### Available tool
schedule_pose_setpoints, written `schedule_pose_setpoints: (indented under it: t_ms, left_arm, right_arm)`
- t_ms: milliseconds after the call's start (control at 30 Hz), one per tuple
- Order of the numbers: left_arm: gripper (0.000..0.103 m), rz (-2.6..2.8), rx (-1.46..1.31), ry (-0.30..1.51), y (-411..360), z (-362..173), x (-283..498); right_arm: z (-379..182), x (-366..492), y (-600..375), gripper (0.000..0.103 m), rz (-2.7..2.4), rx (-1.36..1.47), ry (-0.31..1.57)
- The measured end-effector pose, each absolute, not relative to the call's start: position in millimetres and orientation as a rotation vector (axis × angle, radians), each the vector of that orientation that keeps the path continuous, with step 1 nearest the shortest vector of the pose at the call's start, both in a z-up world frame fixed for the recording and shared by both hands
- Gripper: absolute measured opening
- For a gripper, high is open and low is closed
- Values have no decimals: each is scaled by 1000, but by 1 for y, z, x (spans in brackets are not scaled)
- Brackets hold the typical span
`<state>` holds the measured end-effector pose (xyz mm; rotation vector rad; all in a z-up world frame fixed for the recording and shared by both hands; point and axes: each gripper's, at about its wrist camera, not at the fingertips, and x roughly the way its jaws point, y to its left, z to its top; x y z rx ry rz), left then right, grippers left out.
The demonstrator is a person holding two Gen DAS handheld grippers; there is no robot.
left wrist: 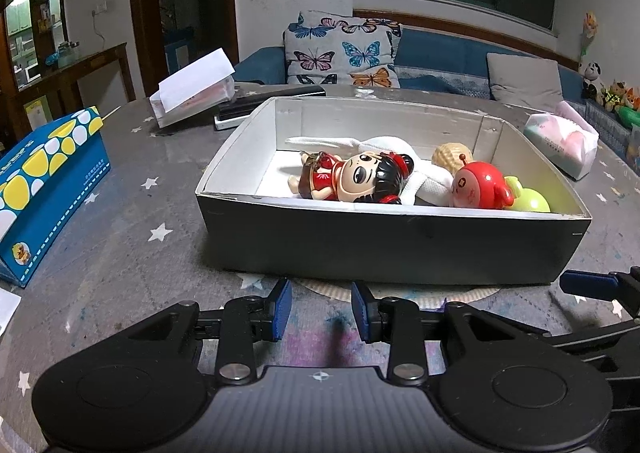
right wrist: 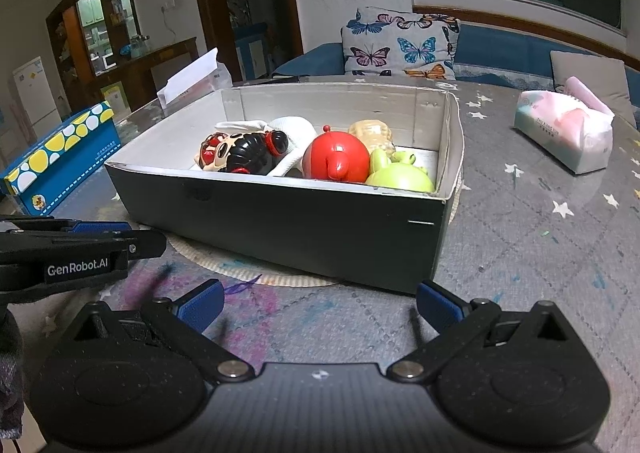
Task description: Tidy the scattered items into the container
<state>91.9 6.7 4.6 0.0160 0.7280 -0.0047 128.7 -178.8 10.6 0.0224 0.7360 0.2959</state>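
Observation:
A black cardboard box (left wrist: 384,241) (right wrist: 280,225) with a white inside stands on the table. In it lie a doll in a red dress (left wrist: 356,179) (right wrist: 244,151), a white cloth (left wrist: 416,173) (right wrist: 296,129), a red round toy (left wrist: 480,183) (right wrist: 336,157), a green toy (left wrist: 528,201) (right wrist: 400,175) and a beige toy (left wrist: 452,157) (right wrist: 372,133). My left gripper (left wrist: 320,311) is open and empty, just in front of the box's near wall. My right gripper (right wrist: 320,305) is wide open and empty, in front of the box's near right corner.
A blue tissue box with yellow and white spots (left wrist: 44,189) (right wrist: 60,161) stands at the left. A soft tissue pack (left wrist: 560,141) (right wrist: 568,129) lies at the right. A white-lidded box (left wrist: 192,93) and a dark flat item (left wrist: 256,103) lie behind. A round mat (right wrist: 256,269) lies under the box.

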Motion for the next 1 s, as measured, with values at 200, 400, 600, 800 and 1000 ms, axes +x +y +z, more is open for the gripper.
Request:
schedule_pose_setpoints:
  t_ms: [200,400,600,800,1000]
  left_arm:
    - [35,-4,19,730,6,5,96]
    - [35,-6,25,735,4,4,98]
    - [35,-3,29,741,4,4,99]
    - [35,-8,29,733,2,5,98]
    - [35,-5,41,701,1,8,97]
  right_arm:
    - [14,131,-177,103,287,15,732]
    - [14,132,-176,103,286,11,737]
    - [14,132,-176,103,285,11,740]
    - [14,132,-176,103,285,10,740]
    - [13,132,-177,103,282,12,735]
